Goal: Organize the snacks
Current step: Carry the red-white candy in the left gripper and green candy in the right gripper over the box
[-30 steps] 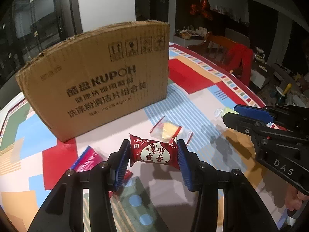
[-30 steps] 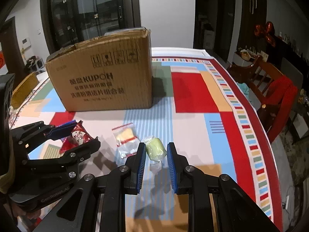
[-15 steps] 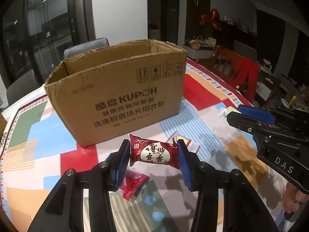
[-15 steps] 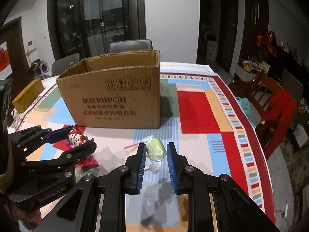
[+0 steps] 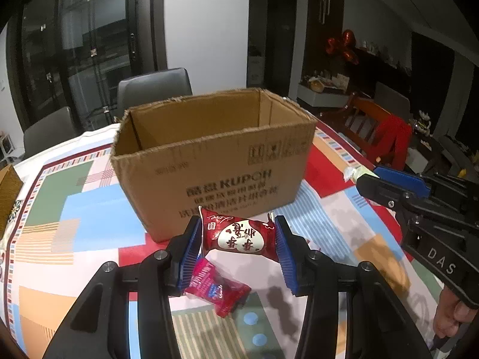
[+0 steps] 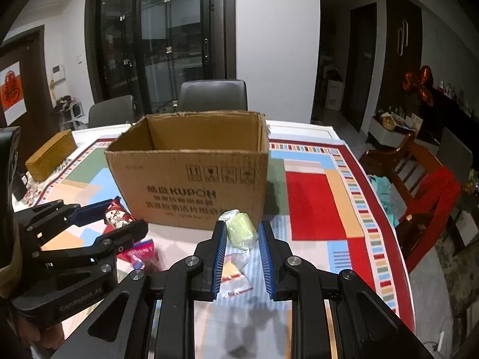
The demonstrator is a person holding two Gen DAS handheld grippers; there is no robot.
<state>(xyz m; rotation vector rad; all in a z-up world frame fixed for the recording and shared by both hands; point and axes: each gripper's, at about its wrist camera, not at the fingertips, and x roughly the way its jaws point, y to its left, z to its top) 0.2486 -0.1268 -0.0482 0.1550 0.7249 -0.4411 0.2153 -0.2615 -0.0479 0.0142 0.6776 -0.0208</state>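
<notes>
Left hand-held gripper clamps a dark-red printed snack packet; right hand-held gripper clamps a pale-green wrapped sweet. Both snacks are held above the desk, before the open brown cardboard box.

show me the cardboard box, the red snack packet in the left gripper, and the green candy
cardboard box [image 5: 227,176], left wrist view, printed front wall
red snack packet [image 5: 239,234], left wrist view, white label
green candy [image 6: 241,230], right wrist view, wrapped middle
</notes>
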